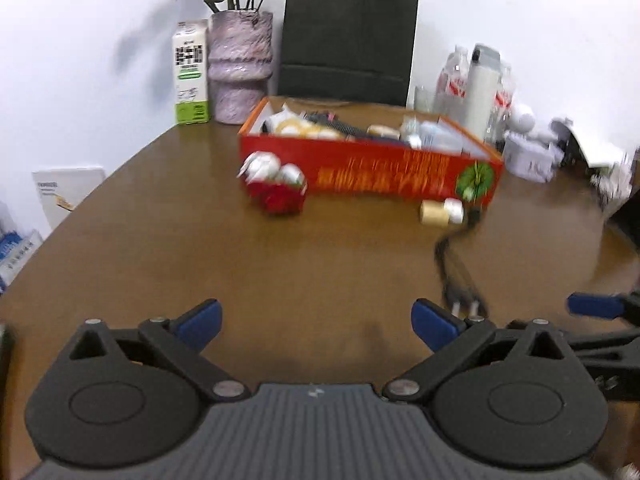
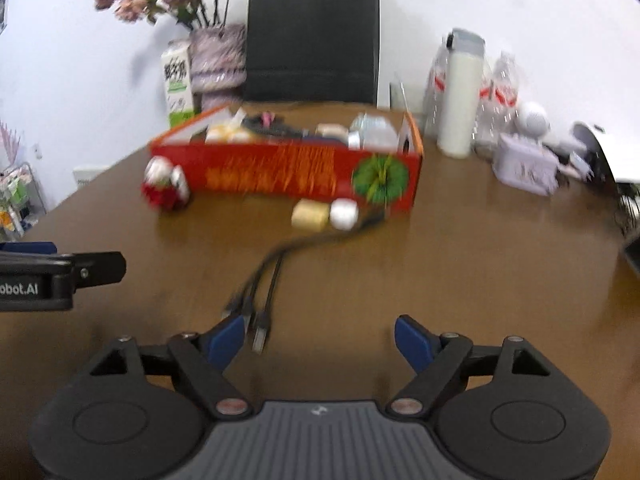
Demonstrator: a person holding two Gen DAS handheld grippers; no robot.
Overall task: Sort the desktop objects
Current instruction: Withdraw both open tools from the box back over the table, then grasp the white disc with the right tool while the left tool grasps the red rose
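Left gripper (image 1: 316,322) wide, nothing between its blue pads, low over the brown surface (image 1: 200,248) on the near side of the red box (image 1: 360,172). Right gripper (image 2: 320,344) also spread, empty, plugs of the black cable (image 2: 260,296) just beside its left pad; whether touching, cannot tell. Red box toward the back of the surface, filled with tape rolls, small packets and other blurred items. Against the box's front left corner, a red-and-white pouch (image 1: 276,184). Before the box's right front, a tan roll (image 1: 434,213) with a white cap (image 1: 454,210) touching it, lying on the surface. Cable running from beside that cap, away from the box toward the grippers. Behind the box, a black paper bag (image 1: 348,36) against the wall. Left of the box's back corner, a vase (image 1: 240,68) of dried flowers and a carton (image 1: 191,72). Right of the box, a white flask (image 2: 458,96), clear bottles and a lilac case (image 2: 524,168).
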